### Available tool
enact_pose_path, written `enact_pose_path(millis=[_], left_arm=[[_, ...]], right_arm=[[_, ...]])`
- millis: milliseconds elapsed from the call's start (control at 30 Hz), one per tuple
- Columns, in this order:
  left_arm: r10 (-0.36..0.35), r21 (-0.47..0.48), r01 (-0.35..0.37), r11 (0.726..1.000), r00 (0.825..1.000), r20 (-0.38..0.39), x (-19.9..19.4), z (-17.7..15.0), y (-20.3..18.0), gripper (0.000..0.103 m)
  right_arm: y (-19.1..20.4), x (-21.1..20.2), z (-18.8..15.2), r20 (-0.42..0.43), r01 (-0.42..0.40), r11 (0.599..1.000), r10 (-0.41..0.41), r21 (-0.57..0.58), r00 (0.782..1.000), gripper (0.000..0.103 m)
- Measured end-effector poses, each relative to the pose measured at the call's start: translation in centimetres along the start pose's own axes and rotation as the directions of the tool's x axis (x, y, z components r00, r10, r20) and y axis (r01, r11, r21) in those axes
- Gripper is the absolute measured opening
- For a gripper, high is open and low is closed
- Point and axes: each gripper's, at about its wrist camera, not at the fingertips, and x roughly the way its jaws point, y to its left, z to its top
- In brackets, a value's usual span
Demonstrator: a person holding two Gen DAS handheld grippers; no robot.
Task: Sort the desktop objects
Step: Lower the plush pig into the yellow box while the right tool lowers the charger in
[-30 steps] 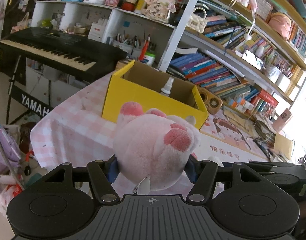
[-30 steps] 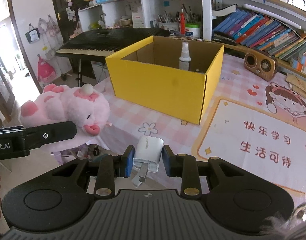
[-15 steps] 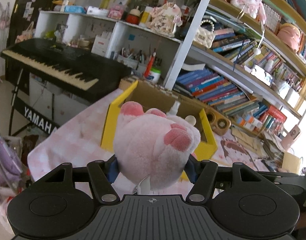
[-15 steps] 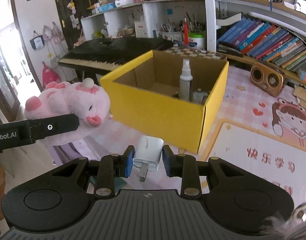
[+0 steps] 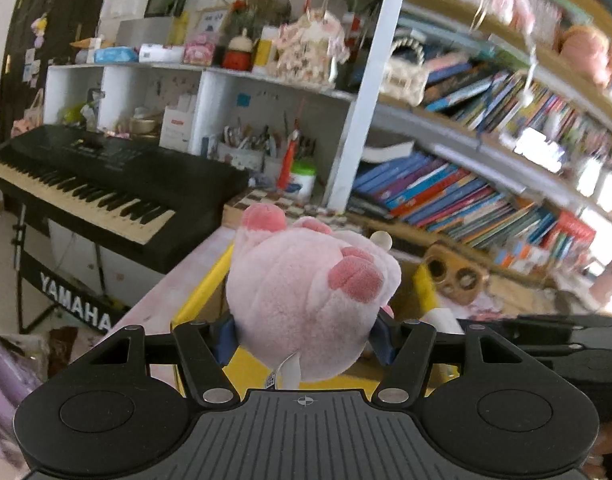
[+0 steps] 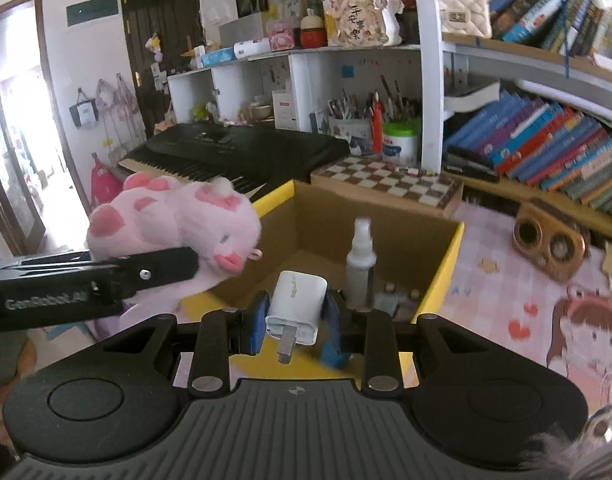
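Note:
My left gripper [image 5: 303,334] is shut on a pink plush pig [image 5: 310,292], held over the near left corner of the yellow cardboard box [image 5: 201,292]. In the right wrist view the same pig [image 6: 177,220] hangs at the box's left wall, clamped in the left gripper's black finger [image 6: 153,272]. My right gripper [image 6: 293,320] is shut on a white USB charger [image 6: 295,306] just above the box's front rim. Inside the open box [image 6: 446,276] a clear spray bottle [image 6: 360,264] stands upright among small items.
A wooden twin-dial radio [image 6: 550,240] and a checkerboard [image 6: 386,182] sit on the pink checked tablecloth beyond the box. A black Yamaha keyboard [image 5: 97,188] stands left of the table. Bookshelves [image 6: 546,148] and a pen cup line the back.
Both grippers have moved forward and risen toward the box, which now lies right beneath them. The pig and the charger stay clamped as before.

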Motion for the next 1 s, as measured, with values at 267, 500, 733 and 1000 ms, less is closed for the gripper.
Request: enact_pose_path(millis=[267,500,733,1000], left_arm=[[0.065,0.056,-0.058,0.997,0.988,-0.139,7.6,1.8,-0.4,0.063],[0.110,0.147,-0.070,0.987,0.952,-0.286,12.5,0.6,-1.4,0.064],[0.131,0.185,-0.071,0.980,0.932,-0.338,14.0,0.0,-1.7,0.069],[0.152,0.181,-0.101,0.978,0.943,-0.295,13.6,0.1,-2.0,0.080]], right_arm=[[-2.2,6.7,1.3,-0.103,-0.004,0.995,-0.006,-0.100,0.995,0.028],[-2.7,11.4,1.0,-0.246,-0.041,0.955,-0.034,-0.295,0.969,0.028],[-3.1,13.2,0.3,-0.317,-0.097,0.937,-0.016,-0.335,0.948,0.028],[-3.2,13.5,0.6,-0.347,-0.111,0.935,-0.014,-0.337,0.938,0.030]])
